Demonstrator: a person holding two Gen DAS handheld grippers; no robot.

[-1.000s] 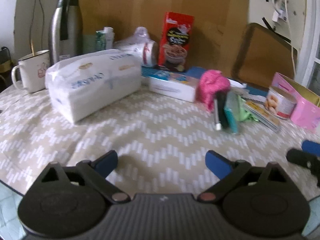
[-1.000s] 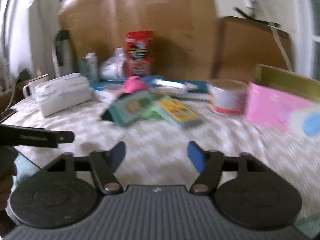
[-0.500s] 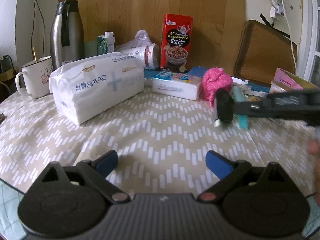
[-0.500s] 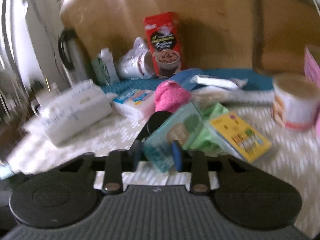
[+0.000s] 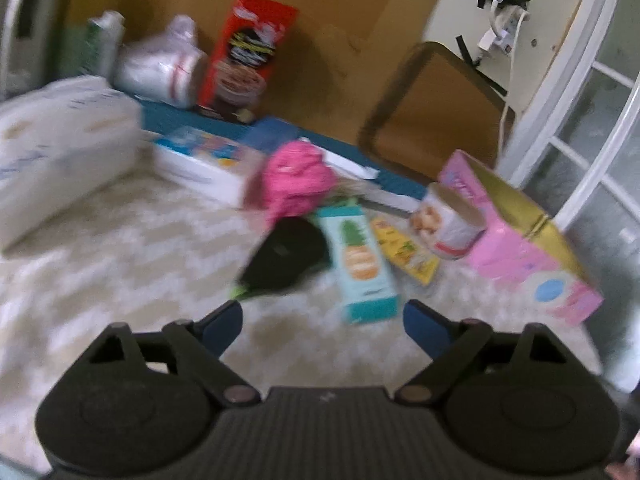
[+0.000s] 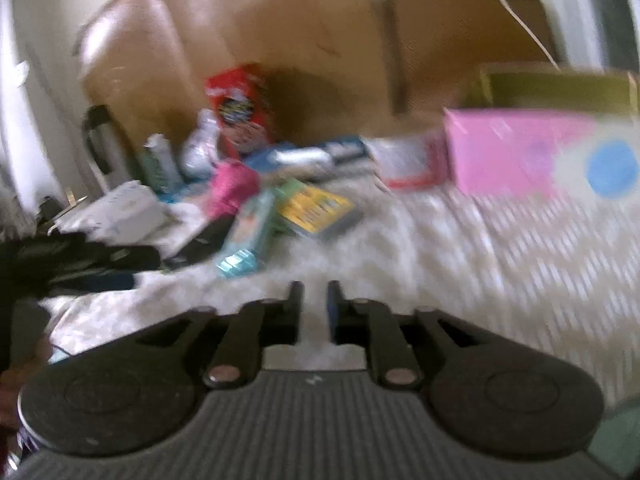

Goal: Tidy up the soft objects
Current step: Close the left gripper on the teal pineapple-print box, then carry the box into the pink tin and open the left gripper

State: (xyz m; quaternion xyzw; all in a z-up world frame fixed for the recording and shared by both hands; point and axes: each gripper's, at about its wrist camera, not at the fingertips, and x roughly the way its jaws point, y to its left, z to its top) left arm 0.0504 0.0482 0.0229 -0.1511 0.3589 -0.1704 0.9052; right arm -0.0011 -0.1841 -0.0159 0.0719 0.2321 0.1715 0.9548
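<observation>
A fluffy pink soft bundle (image 5: 295, 178) lies mid-table, also in the right wrist view (image 6: 232, 186). In front of it lie a black pouch (image 5: 288, 258) and a teal pineapple packet (image 5: 362, 258), the packet also in the right wrist view (image 6: 248, 232). A big white tissue pack (image 5: 60, 144) lies at the left. My left gripper (image 5: 322, 324) is open and empty, just short of the pouch and packet. My right gripper (image 6: 314, 304) has its jaws nearly together with nothing between them, back from the pile. The left gripper (image 6: 100, 268) shows at the left of the right wrist view.
A pink and gold box (image 5: 520, 240), a round tin (image 5: 448, 224) and a yellow booklet (image 5: 404, 250) lie at the right. A red cereal box (image 5: 250, 56), a plastic bag (image 5: 160, 68) and a white box (image 5: 204, 164) stand behind. Both views are blurred.
The right gripper closed near the teal packet, then pulled back empty. The left gripper swung right toward the pouch and packet. The teal packet now lies flat.
</observation>
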